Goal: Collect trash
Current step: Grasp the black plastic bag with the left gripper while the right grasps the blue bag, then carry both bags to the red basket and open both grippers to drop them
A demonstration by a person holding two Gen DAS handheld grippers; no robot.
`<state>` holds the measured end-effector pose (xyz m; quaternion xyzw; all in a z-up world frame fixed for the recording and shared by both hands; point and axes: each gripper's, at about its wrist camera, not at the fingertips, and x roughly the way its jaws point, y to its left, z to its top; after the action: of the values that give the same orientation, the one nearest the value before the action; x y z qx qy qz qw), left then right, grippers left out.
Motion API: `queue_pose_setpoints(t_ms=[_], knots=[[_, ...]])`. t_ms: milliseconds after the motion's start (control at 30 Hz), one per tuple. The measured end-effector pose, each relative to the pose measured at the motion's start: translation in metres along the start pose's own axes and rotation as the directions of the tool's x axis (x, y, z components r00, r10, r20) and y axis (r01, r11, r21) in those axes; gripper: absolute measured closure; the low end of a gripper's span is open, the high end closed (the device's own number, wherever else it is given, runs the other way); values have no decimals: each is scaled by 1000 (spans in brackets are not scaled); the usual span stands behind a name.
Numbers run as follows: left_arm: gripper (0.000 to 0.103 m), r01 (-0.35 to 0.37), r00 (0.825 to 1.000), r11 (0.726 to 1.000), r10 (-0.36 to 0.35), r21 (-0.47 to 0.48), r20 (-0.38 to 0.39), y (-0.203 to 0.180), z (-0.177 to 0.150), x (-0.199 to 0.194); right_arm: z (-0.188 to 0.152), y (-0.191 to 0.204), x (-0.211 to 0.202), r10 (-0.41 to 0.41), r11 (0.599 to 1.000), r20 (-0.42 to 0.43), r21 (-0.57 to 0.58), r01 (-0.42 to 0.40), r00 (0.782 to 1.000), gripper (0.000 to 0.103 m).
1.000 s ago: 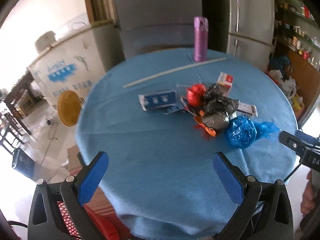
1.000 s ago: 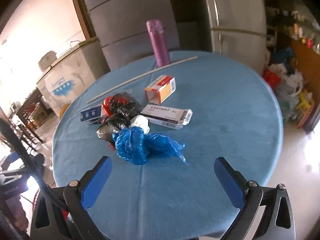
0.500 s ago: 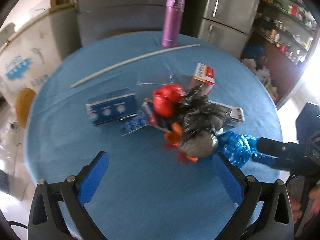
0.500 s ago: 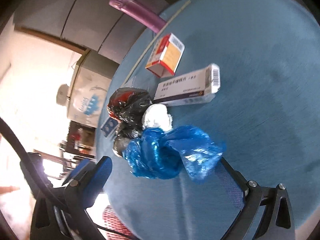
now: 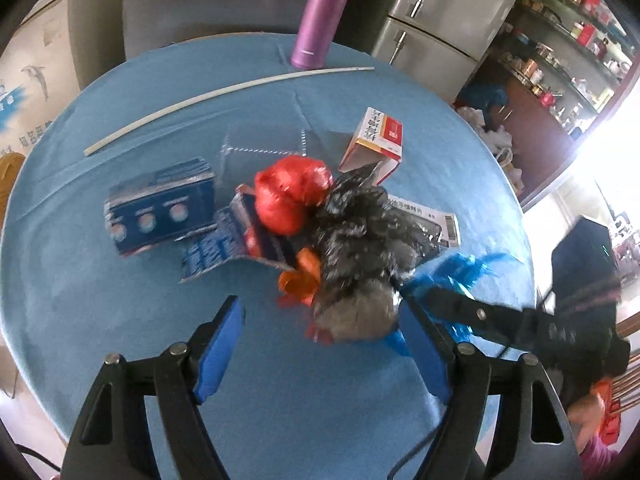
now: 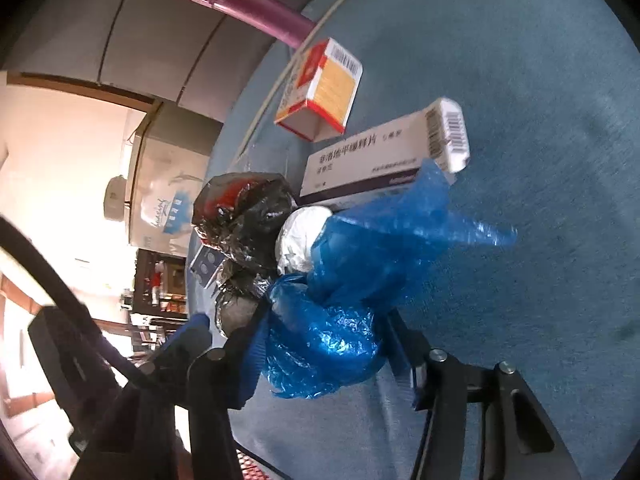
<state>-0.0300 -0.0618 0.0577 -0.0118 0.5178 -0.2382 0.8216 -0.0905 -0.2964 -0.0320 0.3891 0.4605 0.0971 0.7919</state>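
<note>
A trash pile lies on the round blue table [image 5: 120, 320]: a red bag [image 5: 294, 192], a black bag [image 5: 360, 224], a grey wad [image 5: 352, 312], orange wrappers [image 5: 300, 280], a blue carton [image 5: 160, 210]. My left gripper [image 5: 320, 352] is open just in front of the grey wad. My right gripper [image 6: 324, 356] has its jaws closed in around the crumpled blue plastic bag [image 6: 340, 320], which fills the gap. That bag also shows in the left wrist view [image 5: 460, 272], with the right gripper's finger over it.
A purple flask [image 5: 320, 12] stands at the table's far edge, behind a long white stick [image 5: 224, 92]. A red-and-white box [image 6: 320, 92] and a long white medicine box [image 6: 384, 156] lie beyond the bags. A fridge and shelves stand behind.
Both grippers moved in toward the pile. The right gripper's jaws narrowed from wide open around the blue bag. The left gripper narrowed somewhat and came close to the grey wad.
</note>
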Motion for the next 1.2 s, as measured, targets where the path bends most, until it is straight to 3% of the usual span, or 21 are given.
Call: queue_pose_setpoints(t_ms=[100,167,267,333,433,733,933,1067,1133,1200], knots=[[23,13,1000,1000,-13,26,-3,-11,8,9,-1,-7,-16,-38,999,49,-18,39,998,46],[30,25,1000,999,-24,48,-12,-21,11,16,-2,-13,-25,-49,999,68,-13,50,997,46],[46,39,999,996,-36,78,-29,-34,12,24,-4,-22,-37,-53,999,87,-4,54,995,46],[64,23,999,996,-20,86,-46,-37,12,31,-7,-25,-42,-55,998,94,-1,55,994,46],[70,30,999,998,-27,54,-42,-32,7,33,-10,-23,-43,-55,998,95,-9,56,994,46],[77,17,991,1000,-20,24,130,-11,-23,-52,-33,18,-53,-22,983,126,-179,45,992,46],[77,-81,974,994,95,-80,206,28,-75,-137,-58,75,-36,45,937,49,-348,-25,998,46],[77,-206,948,951,252,-231,194,71,-133,-188,-90,119,-12,84,874,-58,-476,-102,995,46],[77,-260,934,916,319,-304,162,93,-163,-202,-110,143,6,101,833,-142,-529,-161,985,46],[77,-321,918,862,385,-393,94,122,-201,-216,-134,167,27,100,786,-234,-577,-221,967,46]])
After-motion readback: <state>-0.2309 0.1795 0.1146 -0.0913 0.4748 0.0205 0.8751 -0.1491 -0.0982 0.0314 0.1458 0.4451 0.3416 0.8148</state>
